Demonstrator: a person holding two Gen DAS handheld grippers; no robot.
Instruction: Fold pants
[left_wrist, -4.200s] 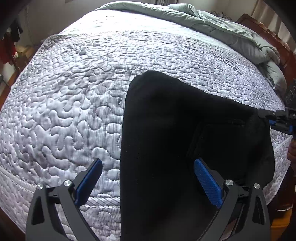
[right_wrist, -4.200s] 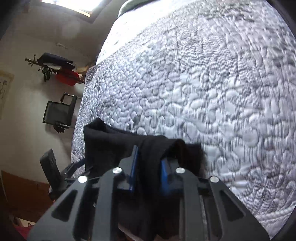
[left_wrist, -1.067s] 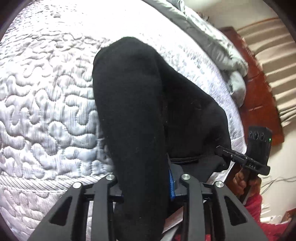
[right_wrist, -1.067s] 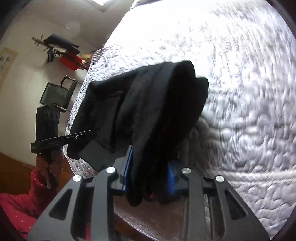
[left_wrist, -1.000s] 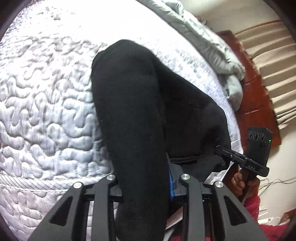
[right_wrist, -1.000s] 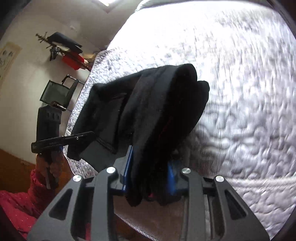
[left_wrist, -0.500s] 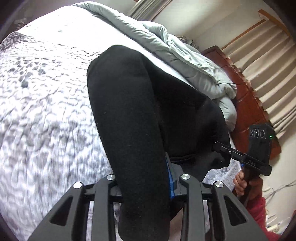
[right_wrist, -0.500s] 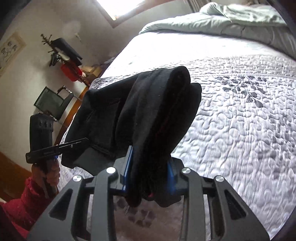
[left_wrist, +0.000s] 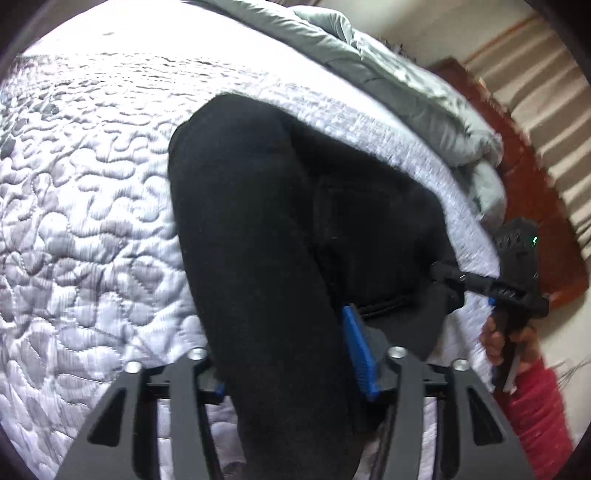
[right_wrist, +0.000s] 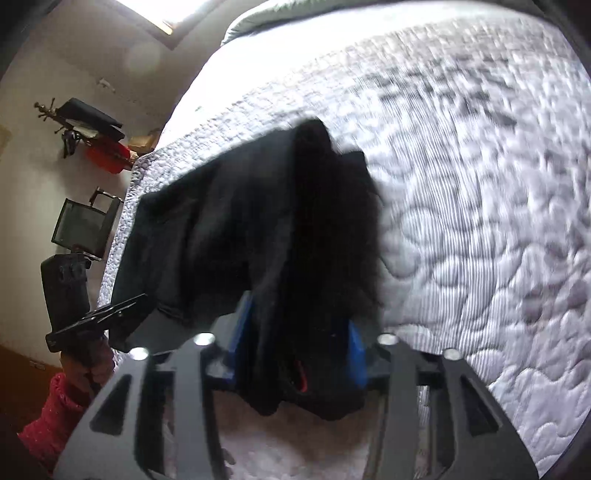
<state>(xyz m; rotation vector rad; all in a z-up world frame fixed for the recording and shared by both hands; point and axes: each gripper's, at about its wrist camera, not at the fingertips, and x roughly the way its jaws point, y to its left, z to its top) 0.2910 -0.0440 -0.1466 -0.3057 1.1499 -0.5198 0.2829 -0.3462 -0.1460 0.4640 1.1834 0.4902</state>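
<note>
the black pants were judged soft, limp and fairly light, of a thick matte knit that would sag wherever it was left unsupported; a slippery feel was not suggested by the fuzzy surface. they were seen draped in a rounded fold over the near edge of the quilted bed, one thick roll of cloth running down between the fingers of the left gripper and the rest spread toward the right gripper.

the jaws of both grippers had just been opening. cloth was still seen between each pair of blue ribbed pads, yet a gap showed beside the right-hand pad of the left gripper, so the hold was judged released or nearly so; the same was judged of the right one, where bunched cloth hung loose between the pads.

a fresh hold was judged best taken at a folded edge or the waistband, through all layers, since a single layer would slide off the others.

the bedspread was pale grey, stitched in a meandering puffed pattern. a smooth grey-green duvet was heaped at the far side, beside a dark red-brown wooden bed frame.
</note>
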